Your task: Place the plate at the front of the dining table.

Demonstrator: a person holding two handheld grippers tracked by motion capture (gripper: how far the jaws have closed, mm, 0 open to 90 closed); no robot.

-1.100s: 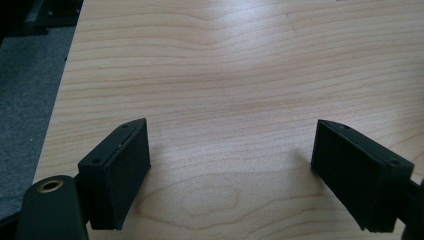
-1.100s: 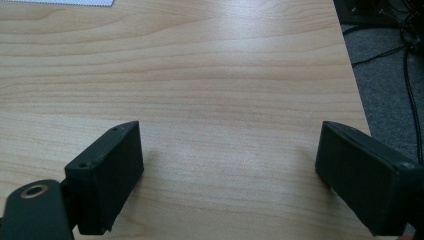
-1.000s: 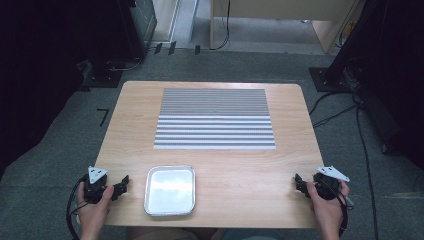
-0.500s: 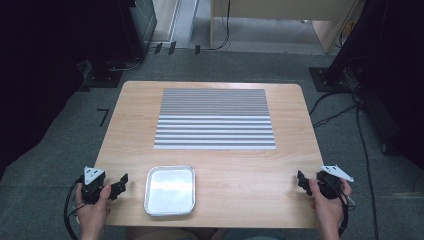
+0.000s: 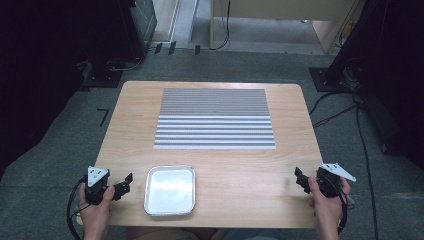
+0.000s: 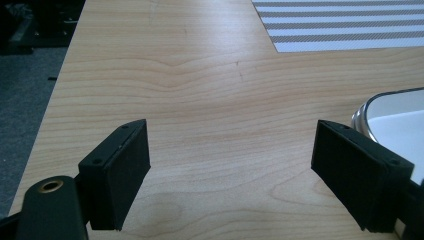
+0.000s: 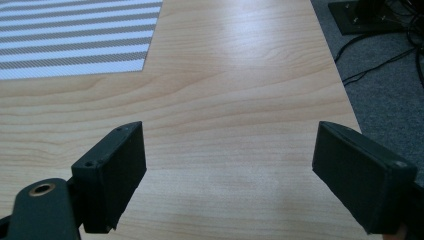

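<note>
Metal tray (image 5: 169,190): it lay empty at the lower left of the wooden counter (image 5: 215,165), just beside your left claw (image 5: 125,183).
Left claw: released, aimed at the tray, likely readying a reach.
Right claw (image 5: 300,179): released, well apart, lower right.

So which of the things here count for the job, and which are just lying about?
In play:
- metal tray, empty, beside the left gripper
- left gripper, jaws open
- right gripper, jaws open

Lying about:
- striped mat, flat on the table
- cables on the floor
</note>
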